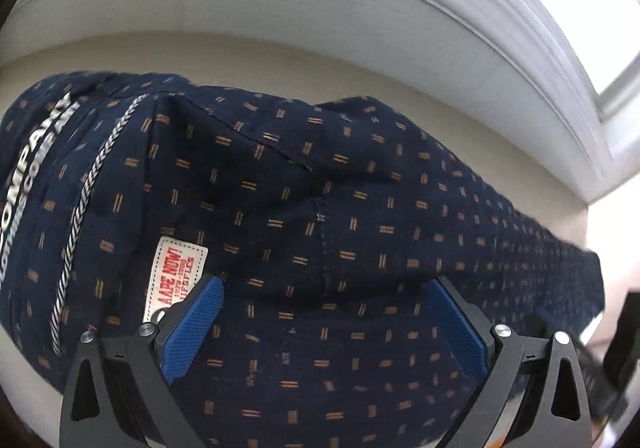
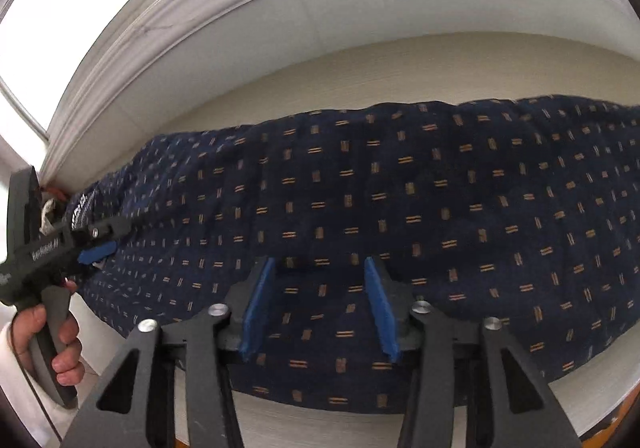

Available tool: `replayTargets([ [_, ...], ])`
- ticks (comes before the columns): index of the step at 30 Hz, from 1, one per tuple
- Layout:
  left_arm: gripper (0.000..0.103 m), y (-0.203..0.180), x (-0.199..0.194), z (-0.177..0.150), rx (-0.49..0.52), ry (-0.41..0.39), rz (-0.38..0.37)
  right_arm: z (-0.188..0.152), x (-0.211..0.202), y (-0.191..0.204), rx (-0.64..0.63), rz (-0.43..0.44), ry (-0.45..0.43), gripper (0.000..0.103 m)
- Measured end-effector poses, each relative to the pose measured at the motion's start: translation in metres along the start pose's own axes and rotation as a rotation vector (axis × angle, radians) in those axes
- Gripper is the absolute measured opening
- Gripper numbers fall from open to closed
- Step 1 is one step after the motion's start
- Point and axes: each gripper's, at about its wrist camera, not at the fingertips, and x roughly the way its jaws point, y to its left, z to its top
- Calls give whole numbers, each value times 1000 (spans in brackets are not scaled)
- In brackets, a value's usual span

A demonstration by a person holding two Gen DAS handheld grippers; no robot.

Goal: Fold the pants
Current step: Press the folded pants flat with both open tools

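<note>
Navy pants (image 1: 320,188) with small orange dashes lie stretched across a cream table (image 1: 248,56). The waistband end with a white label (image 1: 176,272) and white lettering is at the left of the left wrist view. My left gripper (image 1: 324,284) is open, its blue pads over the fabric near the label. In the right wrist view the pants (image 2: 400,208) run left to right. My right gripper (image 2: 320,268) is open over the near edge of the leg. The left gripper (image 2: 96,248) also shows there at the far left, held by a hand.
A white moulded wall panel (image 2: 280,0) runs behind the table. A bright window (image 2: 60,8) is at the upper left of the right wrist view. The table's front edge (image 2: 320,424) is just below the pants.
</note>
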Motion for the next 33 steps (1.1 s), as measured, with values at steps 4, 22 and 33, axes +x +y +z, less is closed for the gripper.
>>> replayTargets([
  [4,103,1,-5,-9,71,12,-11,-4,-14,-32,83,-62,-38,22],
  [22,103,-23,12,14,51,47,123,21,-94,-178,344,-78,-178,38],
  [33,103,-31,28,29,28,68,143,63,-3,-115,271,209,-87,42],
])
